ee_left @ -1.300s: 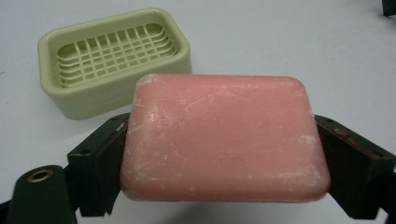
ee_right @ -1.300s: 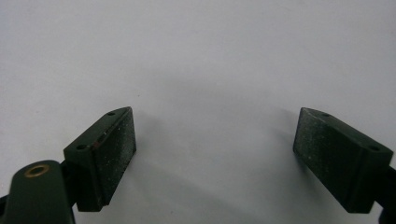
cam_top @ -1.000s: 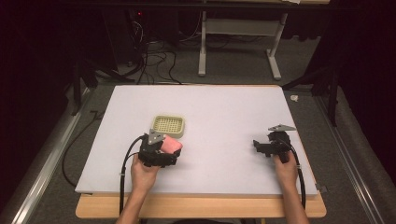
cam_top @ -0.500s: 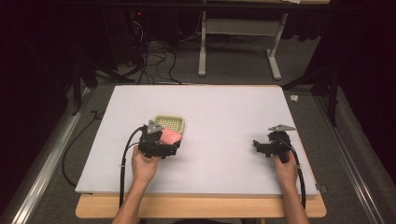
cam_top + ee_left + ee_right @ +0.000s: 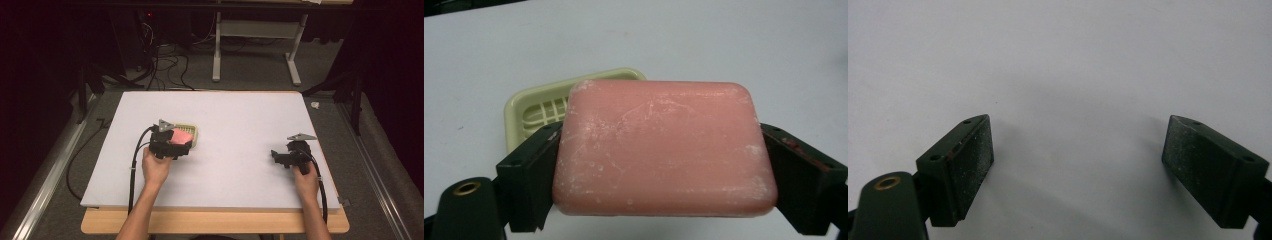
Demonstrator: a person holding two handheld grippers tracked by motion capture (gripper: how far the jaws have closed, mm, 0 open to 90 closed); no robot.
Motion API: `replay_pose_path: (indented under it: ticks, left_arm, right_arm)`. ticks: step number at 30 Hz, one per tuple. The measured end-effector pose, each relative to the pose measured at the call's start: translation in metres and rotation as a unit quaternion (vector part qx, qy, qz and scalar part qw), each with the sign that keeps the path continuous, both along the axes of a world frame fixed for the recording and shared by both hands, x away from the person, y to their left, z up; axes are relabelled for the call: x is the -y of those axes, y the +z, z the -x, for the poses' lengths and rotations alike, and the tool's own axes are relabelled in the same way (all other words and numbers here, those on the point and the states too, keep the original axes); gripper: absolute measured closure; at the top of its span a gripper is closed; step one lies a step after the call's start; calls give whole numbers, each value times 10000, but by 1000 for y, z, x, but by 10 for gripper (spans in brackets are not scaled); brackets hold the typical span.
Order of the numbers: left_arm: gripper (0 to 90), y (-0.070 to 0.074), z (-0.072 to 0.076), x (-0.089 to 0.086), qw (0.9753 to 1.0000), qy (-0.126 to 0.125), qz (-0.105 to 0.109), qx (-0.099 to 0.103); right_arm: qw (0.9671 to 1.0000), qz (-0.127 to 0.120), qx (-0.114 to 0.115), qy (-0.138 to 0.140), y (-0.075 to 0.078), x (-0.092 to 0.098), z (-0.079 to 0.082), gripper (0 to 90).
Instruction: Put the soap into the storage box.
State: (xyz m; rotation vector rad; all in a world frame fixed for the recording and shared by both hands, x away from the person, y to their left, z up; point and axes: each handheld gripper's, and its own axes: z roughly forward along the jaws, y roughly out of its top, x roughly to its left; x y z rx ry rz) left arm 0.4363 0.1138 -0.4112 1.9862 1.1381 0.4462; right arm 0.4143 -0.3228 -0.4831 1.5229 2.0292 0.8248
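A pink bar of soap sits clamped between the two black jaws of my left gripper, held just above and in front of a pale green soap dish. From the high view the left gripper hovers over the near edge of the soap dish, the pink soap covering most of it. My right gripper rests at the right side of the white table, its jaws wide apart over bare surface. In the right gripper view its pads hold nothing.
The white table top has a wooden front edge. Cables trail from both grippers toward the person. Beyond the table are a metal stand's legs and floor cables.
My left gripper has carried the soap forward, from just in front of the dish to over its near edge. The right gripper has stayed put.
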Motion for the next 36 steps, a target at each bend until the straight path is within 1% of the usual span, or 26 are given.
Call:
replay_pose_path:
  ticks: [5, 7, 9, 12, 16, 19, 21, 24, 30, 33, 36]
  left_arm:
    - [140, 1, -11, 4, 9999, 76, -100, -53]
    - [140, -1, -15, 5, 9999, 107, -69, -71]
    - [140, -3, -20, 5, 9997, 161, -128, -108]
    - [139, -6, -27, 7, 9994, 253, -145, -195]
    - [140, -11, -37, 9, 9987, 340, -269, -269]
    - [139, -15, -42, 9, 9983, 436, -189, -331]
    - [139, -18, -46, 10, 9979, 508, -182, -359]
    - [139, -23, -51, 10, 9971, 596, -285, -366]
    - [139, -32, -57, 11, 9958, 711, -387, -436]
    - [140, -36, -60, 10, 9953, 738, -395, -479]
    - [139, -39, -63, 9, 9950, 750, -282, -602]
  right_arm:
    - [10000, 5, 4, 8, 0, 0, 0, 136]
    - [10000, 7, 5, 9, 0, 0, 0, 136]
    - [10000, 7, 6, 10, 0, 0, 0, 136]
    - [10000, 5, 5, 9, 0, 0, 0, 137]
    - [10000, 7, 6, 10, 0, 0, 0, 136]
    - [10000, 7, 7, 10, 0, 0, 0, 137]
    - [10000, 4, 5, 9, 0, 0, 0, 137]
    - [10000, 7, 6, 9, 0, 0, 0, 136]
    - [10000, 5, 5, 9, 0, 0, 0, 136]
    - [10000, 6, 5, 8, 0, 0, 0, 136]
    - [10000, 5, 4, 7, 0, 0, 0, 136]
